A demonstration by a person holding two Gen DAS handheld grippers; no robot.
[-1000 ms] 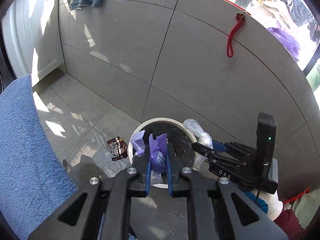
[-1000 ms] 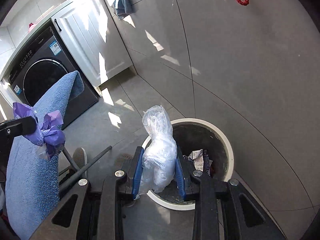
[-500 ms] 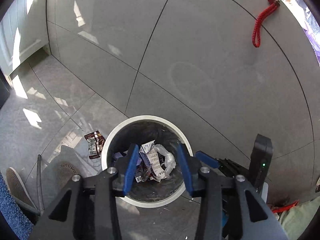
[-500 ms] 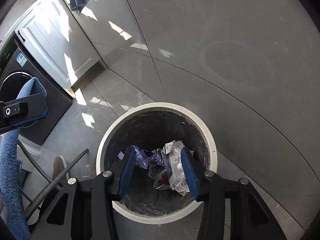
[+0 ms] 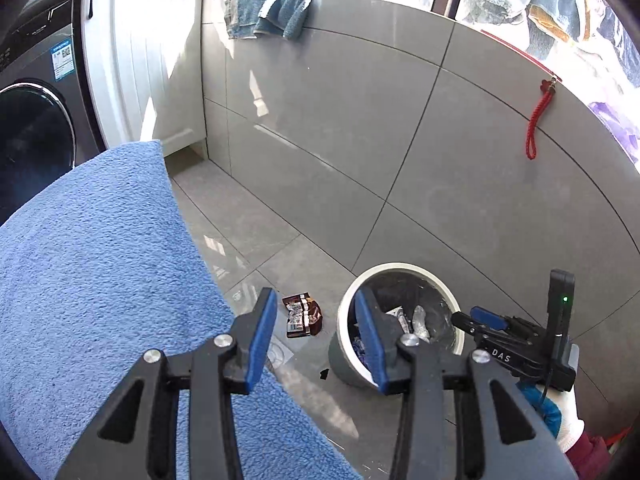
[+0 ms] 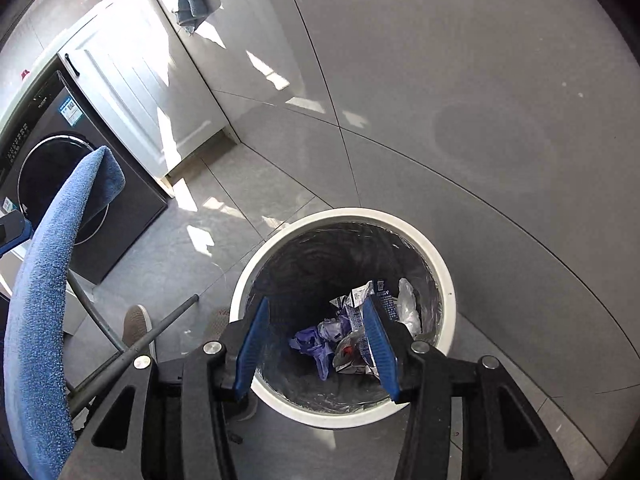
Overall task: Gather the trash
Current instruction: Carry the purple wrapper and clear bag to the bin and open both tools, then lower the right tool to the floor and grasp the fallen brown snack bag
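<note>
White-rimmed bin (image 6: pixel 450 312) holds crumpled trash (image 6: pixel 360 332); brown wrapper (image 5: pixel 301 315) (floor) beside it.

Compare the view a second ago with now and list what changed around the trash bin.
Both grippers let go: the left gripper dropped its purple wrapper, the right gripper its clear plastic bag, into the bin. Both jaws have just been opening, nothing between them. The left swung aside toward the brown wrapper, unmoved on the floor.

Empty left gripper (image 5: pixel 316 336), wrapper (image 5: pixel 301 315), bin (image 5: pixel 345 320)
</note>
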